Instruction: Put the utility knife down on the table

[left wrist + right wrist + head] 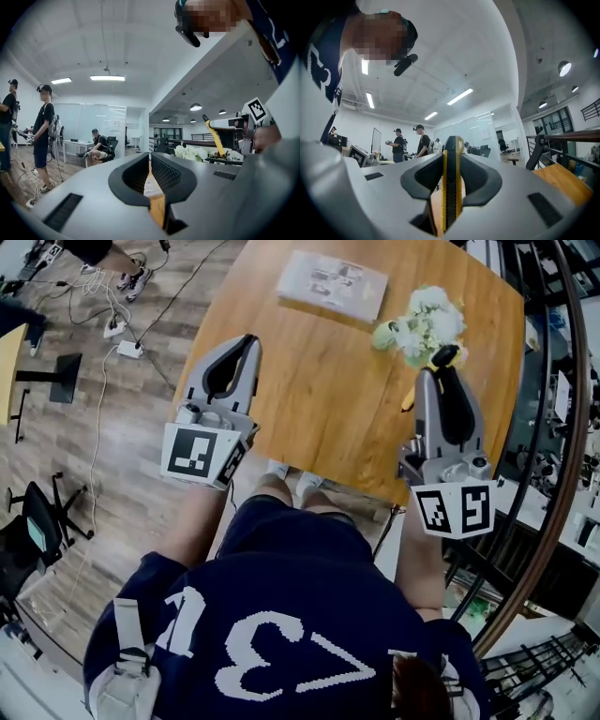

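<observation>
A yellow and black utility knife (451, 187) stands upright between the jaws of my right gripper (451, 150), which is shut on it. In the head view the right gripper (441, 371) hovers over the right side of the wooden table (319, 409), with the knife's black end (443, 356) poking out beyond the jaws. The left gripper view also shows the knife (215, 137), raised above the table. My left gripper (247, 341) hangs over the table's left edge with its jaws together and nothing in them.
A printed sheet (333, 282) lies at the table's far side. A bunch of white flowers (424, 322) sits just beyond the right gripper. Cables and a power strip (127, 348) lie on the floor at left. A curved railing (562, 427) runs along the right.
</observation>
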{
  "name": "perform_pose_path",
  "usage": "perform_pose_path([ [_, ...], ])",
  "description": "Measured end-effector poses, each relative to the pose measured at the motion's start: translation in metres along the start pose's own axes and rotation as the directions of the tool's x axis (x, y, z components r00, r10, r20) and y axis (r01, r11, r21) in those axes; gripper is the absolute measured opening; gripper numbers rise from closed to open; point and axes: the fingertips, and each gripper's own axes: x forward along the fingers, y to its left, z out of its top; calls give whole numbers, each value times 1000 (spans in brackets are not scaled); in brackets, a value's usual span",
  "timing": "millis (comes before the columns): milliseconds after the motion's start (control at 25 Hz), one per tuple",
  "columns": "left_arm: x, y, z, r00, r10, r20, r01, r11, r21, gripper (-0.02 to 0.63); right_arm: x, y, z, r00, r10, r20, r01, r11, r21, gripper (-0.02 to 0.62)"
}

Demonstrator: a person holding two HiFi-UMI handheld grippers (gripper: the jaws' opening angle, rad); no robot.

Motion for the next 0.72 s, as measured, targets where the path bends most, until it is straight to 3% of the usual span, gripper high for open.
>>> perform_pose_path([
  [240,1,2,-39,993,-58,-99,53,997,-49,28,-5,17,-58,988,-49,-147,51,999,11,124],
  [400,3,-1,-72,981,-101,-163,92,994,-65,28,-16,19,-129,953,-76,-293,81,997,6,125],
  [520,5,-1,-89,976,-111,-186,100,993,-68,28,-27,13,-191,898,-96,-430,116,993,21,125],
  [720,8,-8,-113,959,-145,-245,139,989,-43,28,-51,-2,-278,769,-147,-622,223,974,47,125],
])
